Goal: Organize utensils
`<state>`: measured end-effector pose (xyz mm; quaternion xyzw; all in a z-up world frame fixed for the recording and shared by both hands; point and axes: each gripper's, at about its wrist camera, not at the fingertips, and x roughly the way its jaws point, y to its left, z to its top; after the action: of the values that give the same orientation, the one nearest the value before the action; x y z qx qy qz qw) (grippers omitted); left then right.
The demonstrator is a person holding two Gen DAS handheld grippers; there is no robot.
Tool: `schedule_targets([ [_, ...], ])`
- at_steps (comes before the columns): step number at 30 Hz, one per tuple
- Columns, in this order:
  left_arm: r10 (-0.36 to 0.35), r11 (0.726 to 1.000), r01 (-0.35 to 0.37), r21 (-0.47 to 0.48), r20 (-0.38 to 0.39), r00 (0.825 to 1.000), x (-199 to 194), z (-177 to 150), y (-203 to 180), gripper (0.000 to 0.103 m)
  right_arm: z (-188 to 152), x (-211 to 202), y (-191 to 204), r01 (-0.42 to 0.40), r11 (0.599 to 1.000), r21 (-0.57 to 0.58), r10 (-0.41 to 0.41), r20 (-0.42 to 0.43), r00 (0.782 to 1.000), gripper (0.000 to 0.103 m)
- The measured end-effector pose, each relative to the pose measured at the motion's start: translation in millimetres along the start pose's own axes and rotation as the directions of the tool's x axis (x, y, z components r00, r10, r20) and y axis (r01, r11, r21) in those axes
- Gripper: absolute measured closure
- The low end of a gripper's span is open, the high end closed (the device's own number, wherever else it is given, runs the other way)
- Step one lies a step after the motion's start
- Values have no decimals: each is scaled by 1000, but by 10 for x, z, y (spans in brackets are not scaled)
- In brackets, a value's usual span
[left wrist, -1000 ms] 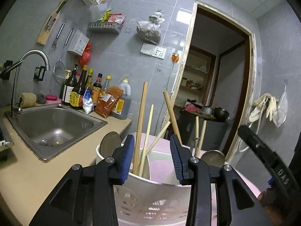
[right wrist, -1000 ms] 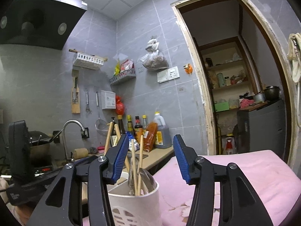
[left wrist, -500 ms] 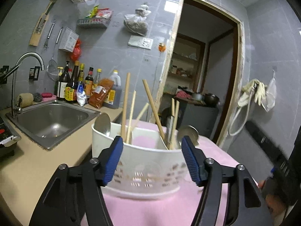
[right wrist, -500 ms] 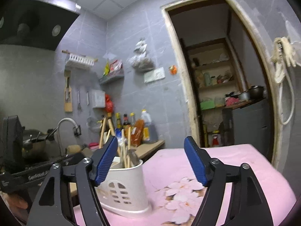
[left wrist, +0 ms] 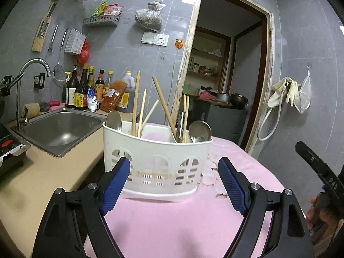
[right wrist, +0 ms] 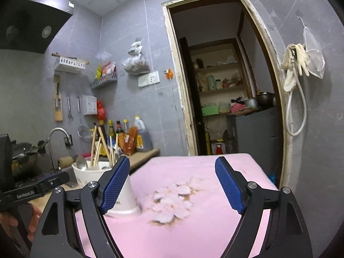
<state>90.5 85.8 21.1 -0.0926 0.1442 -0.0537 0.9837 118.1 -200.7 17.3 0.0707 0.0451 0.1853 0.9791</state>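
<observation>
the left gripper (left wrist: 174, 185) has its blue pads (left wrist: 116, 182) spread and opening wider, nothing between them; the white caddy (left wrist: 157, 163) stands just beyond the tips, apart from both pads, and the left pad covers its lower left corner. the right gripper (right wrist: 172, 186) is also spread and opening, empty, over bare pink cloth (right wrist: 193, 232); its left finger hides the right side of the caddy (right wrist: 90, 176), which sits to the left in that view, blurred. a hand (left wrist: 318, 217) is cut off at the right edge of the left view, mostly hidden by a black handle. the caddy stands upright on the cloth near the counter (left wrist: 43, 172) edge. inside, left section: a spoon (left wrist: 114, 121) bowl-up and several chopsticks (left wrist: 135, 103) leaning. right section: a second spoon (left wrist: 200, 131), more chopsticks and a thin metal utensil, too narrow to identify. what lies at the caddy's bottom is only partly seen through its slots. the flower print (right wrist: 172, 202) on the cloth is smeared. the sink (left wrist: 60, 129) sits in the counter to the left, with bottles (left wrist: 81, 90) behind it.
</observation>
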Motion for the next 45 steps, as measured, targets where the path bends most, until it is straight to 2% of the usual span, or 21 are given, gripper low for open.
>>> schedule_targets([
  [11, 11, 999, -10, 33, -14, 1000, -108, -161, -109, 23, -90, -316, 58, 27, 998, -51, -30, -57, 998, 17],
  [15, -3, 1000, 3, 30, -5, 1000, -201, -204, -114, 23, -133, -437, 102, 41, 997, -65, -45, -55, 997, 9],
  [16, -3, 1000, 2, 27, 2, 1000, -236, -219, -111, 20, -137, -458, 112, 46, 997, -69, -50, -53, 997, 4],
  [19, 2, 1000, -2, 23, 12, 1000, -297, -235, -106, 15, -165, -531, 168, 62, 994, -93, -67, -50, 996, 1],
  [34, 18, 997, -19, 73, 12, 1000, -550, -450, -172, 13, -294, -765, 316, 95, 987, -132, -104, -69, 992, 0],
  [45, 29, 996, -26, 87, -26, 999, -591, -622, -209, 13, -381, -831, 391, 119, 979, -162, -134, -82, 988, 0],
])
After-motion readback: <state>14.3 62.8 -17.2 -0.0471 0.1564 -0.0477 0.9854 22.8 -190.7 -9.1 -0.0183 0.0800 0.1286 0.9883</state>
